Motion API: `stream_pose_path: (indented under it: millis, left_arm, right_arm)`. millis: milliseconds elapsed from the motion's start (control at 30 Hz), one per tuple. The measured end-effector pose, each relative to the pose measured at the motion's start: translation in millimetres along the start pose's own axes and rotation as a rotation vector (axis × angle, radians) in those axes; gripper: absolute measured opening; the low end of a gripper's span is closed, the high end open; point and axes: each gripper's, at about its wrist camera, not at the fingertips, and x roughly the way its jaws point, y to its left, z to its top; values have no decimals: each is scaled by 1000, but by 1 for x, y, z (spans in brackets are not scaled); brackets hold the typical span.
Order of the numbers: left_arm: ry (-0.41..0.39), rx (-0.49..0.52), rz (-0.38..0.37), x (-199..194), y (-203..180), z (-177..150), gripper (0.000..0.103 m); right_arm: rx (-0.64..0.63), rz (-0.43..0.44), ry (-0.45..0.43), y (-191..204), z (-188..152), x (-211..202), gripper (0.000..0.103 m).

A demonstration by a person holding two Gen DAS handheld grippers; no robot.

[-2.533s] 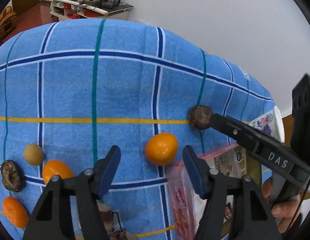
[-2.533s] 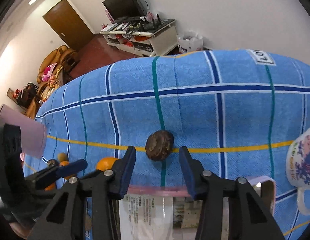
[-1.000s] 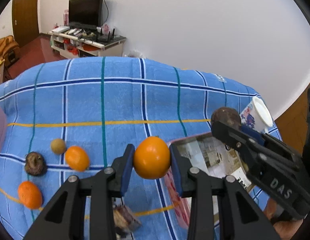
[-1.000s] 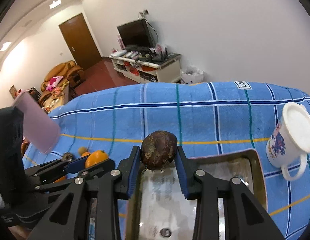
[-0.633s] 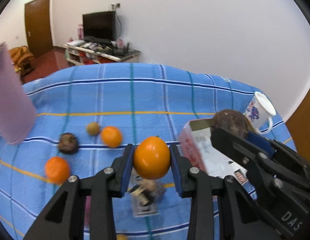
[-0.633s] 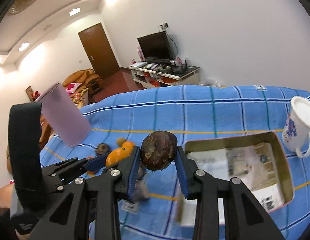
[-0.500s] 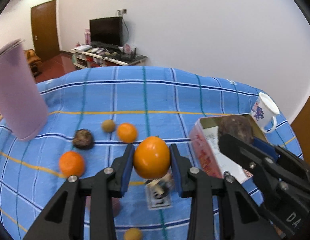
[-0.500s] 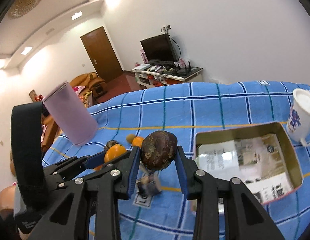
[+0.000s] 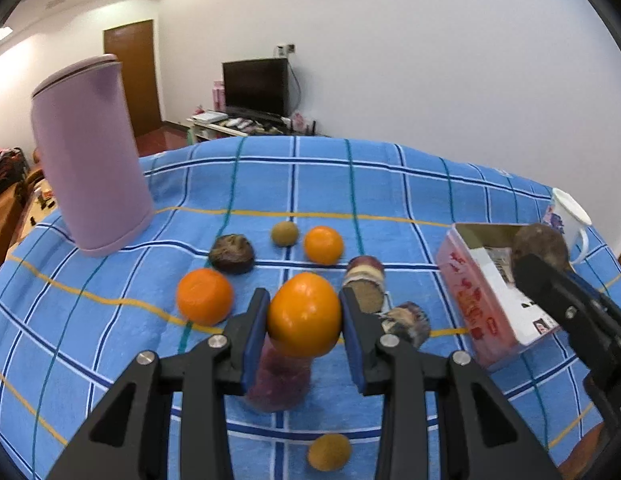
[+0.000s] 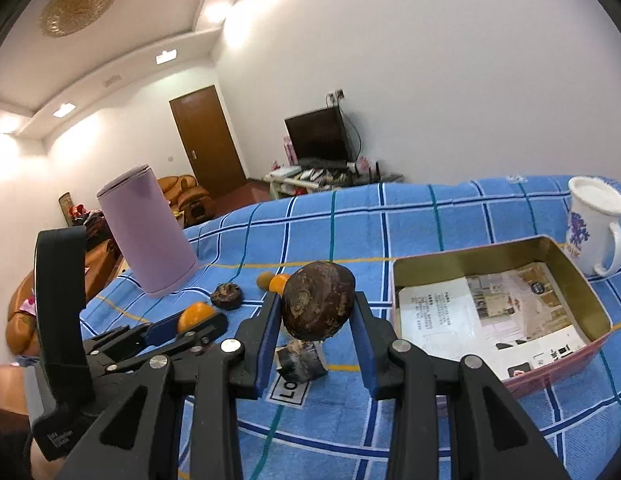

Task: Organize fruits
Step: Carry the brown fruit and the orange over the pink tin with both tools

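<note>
Your left gripper (image 9: 304,330) is closed firmly on an orange (image 9: 303,314), with both blue pads pressed on its sides, and it holds the fruit lifted above the blue checked cloth (image 9: 110,344). Your right gripper (image 10: 316,330) is closed in the same way on a dark brown round fruit (image 10: 317,305), also lifted, a little to the left of the tin box (image 10: 578,300).

So I judge the task is only in its beginning. Two fruits are picked up but neither is put down anywhere yet. On the cloth beyond your left gripper there are two more oranges (image 9: 205,296) (image 9: 323,245), one dark wrinkled fruit (image 9: 231,253) and one small tan fruit (image 9: 284,233). Another small yellowish fruit (image 9: 329,451) lies near you, between the arms of the left gripper. Some short cut pieces, brownish and purple (image 9: 364,284), lie just behind and under the held orange; I cannot tell what they are.

About the containers: the tin box stands on the right side, open, and inside I see only printed paper on the bottom, no fruit. Behind it, at the far right, there is a white mug with flower pattern (image 10: 592,224); what is inside is not visible. On the far left stands a tall lilac canister (image 10: 148,236) with its lid on.

The box seems the likely place for the fruits, and it is just beside your right gripper.
</note>
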Motion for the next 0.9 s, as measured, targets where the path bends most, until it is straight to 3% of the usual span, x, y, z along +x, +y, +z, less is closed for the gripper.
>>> stream_pose_path:
  millis: [167, 433, 900]
  left_arm:
    - [-72, 3, 33, -10, -1, -9, 37]
    - [-91, 5, 20, -13, -9, -26, 37]
    - [-145, 82, -108, -24, -68, -29, 37]
  right_arm:
    - [-97, -57, -46, 13, -11, -7, 37]
    - [-182, -115, -94, 17, -24, -17, 37]
    - [-171, -249, -111, -37, -33, -46, 37]
